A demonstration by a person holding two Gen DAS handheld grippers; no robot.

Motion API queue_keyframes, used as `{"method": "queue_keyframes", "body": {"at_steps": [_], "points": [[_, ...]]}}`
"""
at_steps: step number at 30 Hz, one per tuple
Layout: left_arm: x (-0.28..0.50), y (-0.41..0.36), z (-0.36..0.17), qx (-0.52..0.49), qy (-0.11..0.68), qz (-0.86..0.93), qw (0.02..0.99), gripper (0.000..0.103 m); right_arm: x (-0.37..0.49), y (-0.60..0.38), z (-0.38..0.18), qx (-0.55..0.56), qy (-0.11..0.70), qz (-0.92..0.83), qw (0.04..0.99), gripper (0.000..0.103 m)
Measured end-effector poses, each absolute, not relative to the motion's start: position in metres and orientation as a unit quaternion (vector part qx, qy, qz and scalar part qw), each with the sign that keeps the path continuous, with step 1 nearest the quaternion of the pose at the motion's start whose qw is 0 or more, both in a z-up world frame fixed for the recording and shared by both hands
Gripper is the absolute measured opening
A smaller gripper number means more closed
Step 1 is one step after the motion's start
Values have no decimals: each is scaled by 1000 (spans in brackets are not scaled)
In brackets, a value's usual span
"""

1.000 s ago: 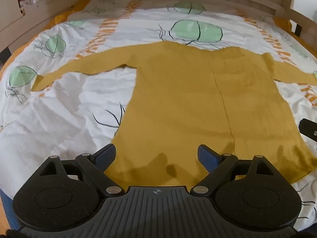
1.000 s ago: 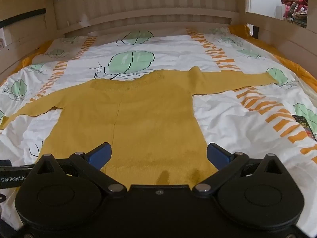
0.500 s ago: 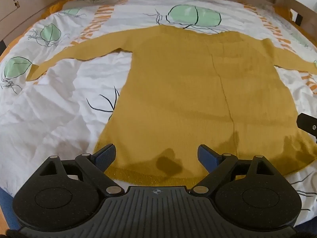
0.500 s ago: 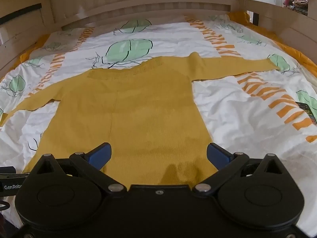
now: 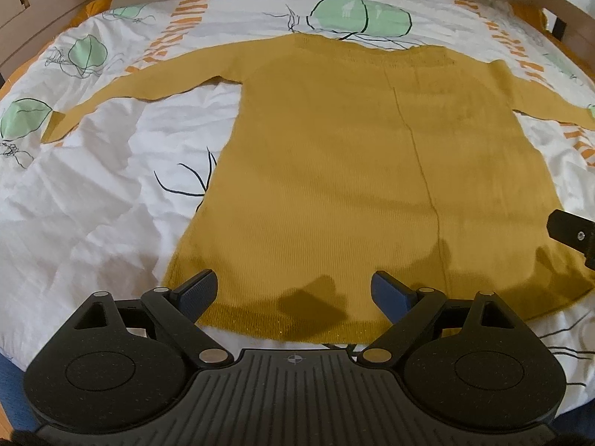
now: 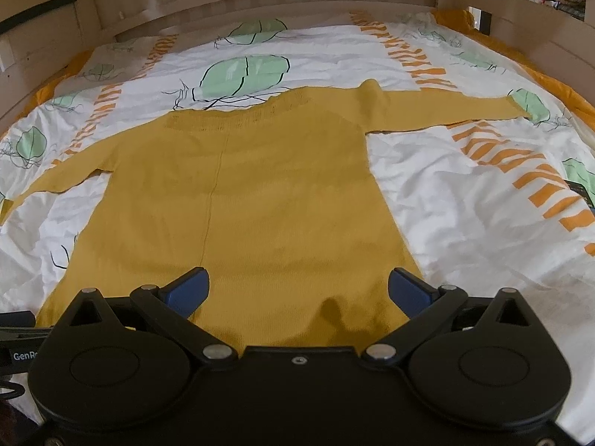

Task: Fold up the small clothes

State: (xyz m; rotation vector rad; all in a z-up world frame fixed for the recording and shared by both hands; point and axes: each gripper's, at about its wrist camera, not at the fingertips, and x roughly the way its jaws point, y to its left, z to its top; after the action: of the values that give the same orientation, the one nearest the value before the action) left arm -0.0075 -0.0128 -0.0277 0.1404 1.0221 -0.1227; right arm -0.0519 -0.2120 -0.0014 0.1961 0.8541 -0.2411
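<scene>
One mustard sweater lies flat, face down or up cannot be told, on the bed, spread out whole; its long axis runs from the hem at the near edge of the bed to the neckline toward the headboard, and its two sleeves reach out sideways, one toward each side of the bed. The hem lies straight ahead of both claws and just beneath them; this is the relation on which the next move likely turns, since a grip on the hem would let the body be folded away toward the neckline. The left gripper hangs over the hem's left half, its jaws spread wide and holding nothing; the right gripper hangs over the right half, near the right hem corner, likewise wide apart and empty; neither pad appears to press the cloth, though contact cannot be ruled out. Each claw is nearer its own hem corner. Counted: one sweater, two sleeves, two grippers, one bed.
</scene>
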Motion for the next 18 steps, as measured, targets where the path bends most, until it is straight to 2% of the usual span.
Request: {"method": "queue_keyframes", "body": {"at_steps": [18], "points": [[-7,-17,-24,64,485,-67,870,90,-51,-209,-2,100,415,-116,897,102]]}}
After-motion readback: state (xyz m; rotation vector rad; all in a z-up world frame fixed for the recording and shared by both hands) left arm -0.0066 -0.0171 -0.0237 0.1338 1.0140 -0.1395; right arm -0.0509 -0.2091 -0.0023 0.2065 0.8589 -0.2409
